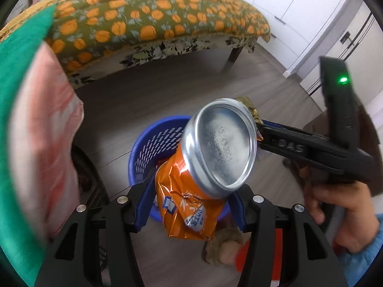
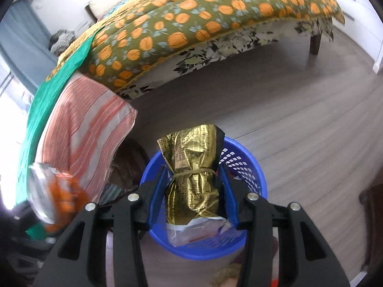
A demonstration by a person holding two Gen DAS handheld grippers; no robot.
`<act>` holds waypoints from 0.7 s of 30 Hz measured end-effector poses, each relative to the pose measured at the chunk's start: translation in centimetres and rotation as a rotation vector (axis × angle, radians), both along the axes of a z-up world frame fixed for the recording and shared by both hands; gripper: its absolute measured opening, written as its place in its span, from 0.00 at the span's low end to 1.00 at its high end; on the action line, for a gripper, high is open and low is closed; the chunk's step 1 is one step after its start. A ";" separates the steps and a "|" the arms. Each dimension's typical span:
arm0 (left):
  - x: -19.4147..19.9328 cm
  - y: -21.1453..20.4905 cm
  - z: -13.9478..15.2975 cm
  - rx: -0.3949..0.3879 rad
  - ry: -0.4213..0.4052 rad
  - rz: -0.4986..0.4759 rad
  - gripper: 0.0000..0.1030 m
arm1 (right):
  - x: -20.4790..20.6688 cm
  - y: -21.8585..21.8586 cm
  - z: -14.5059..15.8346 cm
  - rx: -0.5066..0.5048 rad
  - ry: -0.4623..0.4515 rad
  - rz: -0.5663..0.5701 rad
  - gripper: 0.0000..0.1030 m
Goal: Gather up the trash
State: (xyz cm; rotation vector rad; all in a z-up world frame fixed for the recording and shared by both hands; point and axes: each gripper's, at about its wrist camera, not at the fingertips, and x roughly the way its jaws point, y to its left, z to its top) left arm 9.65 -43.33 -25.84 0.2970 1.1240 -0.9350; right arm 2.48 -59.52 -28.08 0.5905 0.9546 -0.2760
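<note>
Jaws of the left gripper (image 1: 191,205) clamp a crushed orange can (image 1: 203,167); the right gripper (image 2: 195,196) pinches a gold foil packet (image 2: 195,167) above the blue basket (image 2: 249,165).

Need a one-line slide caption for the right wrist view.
Right gripper holds a gold foil packet above the blue basket beside the bed.

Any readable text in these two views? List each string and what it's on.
"15:49J0C1" over "20251110", last digits uncertain: stamped on the silver base of the crushed orange can.
"DAS": raised letters on the right tool, first letters hidden.
White characters on the can's side: crumpled, unreadable.
Fine print covering the gold wrapper: too small to read.
</note>
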 end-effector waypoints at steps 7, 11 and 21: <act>1.4 -1.0 -2.1 -0.009 0.011 0.045 0.80 | -1.0 -2.5 -1.7 0.045 -0.016 -0.067 0.69; -0.6 0.1 0.6 -0.048 -0.066 0.048 0.85 | -2.4 -2.6 0.3 0.003 -0.025 -0.110 0.83; -7.2 6.5 8.4 -0.122 -0.248 0.100 0.95 | -8.2 3.4 7.8 -0.254 -0.036 -0.147 0.96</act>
